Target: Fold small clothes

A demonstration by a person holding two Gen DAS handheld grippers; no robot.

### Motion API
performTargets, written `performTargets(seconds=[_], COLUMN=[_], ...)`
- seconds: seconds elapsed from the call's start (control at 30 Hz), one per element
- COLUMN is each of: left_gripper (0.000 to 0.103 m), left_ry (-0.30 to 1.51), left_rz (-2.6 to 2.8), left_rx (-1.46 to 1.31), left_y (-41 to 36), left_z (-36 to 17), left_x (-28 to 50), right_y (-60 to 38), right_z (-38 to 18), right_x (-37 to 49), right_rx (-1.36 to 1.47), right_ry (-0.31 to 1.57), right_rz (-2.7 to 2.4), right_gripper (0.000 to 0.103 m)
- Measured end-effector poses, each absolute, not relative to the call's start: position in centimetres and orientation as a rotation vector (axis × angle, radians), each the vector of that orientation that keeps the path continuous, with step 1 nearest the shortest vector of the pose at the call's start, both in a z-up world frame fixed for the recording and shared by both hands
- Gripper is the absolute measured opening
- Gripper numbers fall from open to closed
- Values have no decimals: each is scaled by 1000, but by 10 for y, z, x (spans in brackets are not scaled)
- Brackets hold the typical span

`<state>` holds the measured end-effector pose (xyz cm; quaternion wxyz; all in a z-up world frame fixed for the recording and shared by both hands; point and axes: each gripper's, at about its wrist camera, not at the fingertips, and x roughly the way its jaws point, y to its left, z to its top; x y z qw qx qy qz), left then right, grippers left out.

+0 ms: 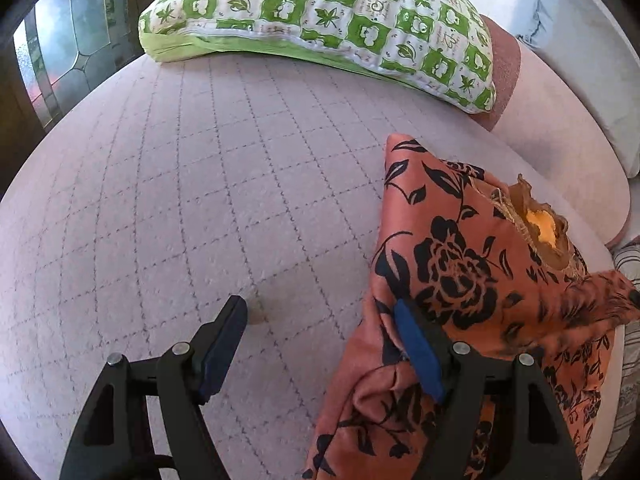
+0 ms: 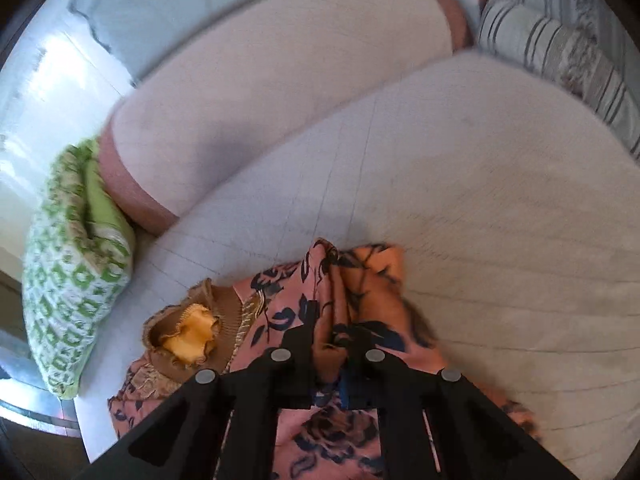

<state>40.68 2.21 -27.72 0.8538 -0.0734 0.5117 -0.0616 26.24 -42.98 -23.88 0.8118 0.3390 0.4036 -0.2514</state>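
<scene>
A small orange-pink garment [image 1: 460, 272] with a black flower print lies bunched on the quilted bed [image 1: 200, 180]. Its brown lace collar [image 1: 540, 228] shows a yellow lining. My left gripper [image 1: 320, 308] stands open at the garment's left edge. The blue pad of its right finger [image 1: 416, 348] rests against the cloth, and its left finger is over bare quilt. In the right wrist view my right gripper [image 2: 330, 332] is shut on a raised fold of the garment [image 2: 360, 276], with the collar [image 2: 192, 332] just to its left.
A green-and-white patterned pillow [image 1: 320, 12] lies at the far side of the bed. Beside it is a pink bolster cushion [image 2: 280, 80]. Striped bedding [image 2: 560, 48] sits at the upper right. A window [image 1: 52, 48] is at the far left.
</scene>
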Motion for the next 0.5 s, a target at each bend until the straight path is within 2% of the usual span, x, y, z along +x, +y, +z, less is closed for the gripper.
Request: performTargets(seconds=[0.1,0.23,0.3,0.4,0.5], left_gripper=[77,77,77,77,77], left_ry=[1071,1056,1038,1032,958], left_rz=[-123,-116,-108,-99,-98], left_rx=[-140,-89,-45,-26,-12], left_y=[27,24,23,26,20], left_z=[-274,-275,-273,-268,-250], left_x=[393,382,374,368,365], right_y=[-431,-432,-441,-458,-469], right_z=[-233,-288,-313,-309,-285], right_x=[237,215,200,180,171], right_rx=[695,693,787,905,851], right_ry=[848,951,944,904,889], right_rz=[-508,-477,-400,-350,-384], right_gripper=[7,8,11,15,18])
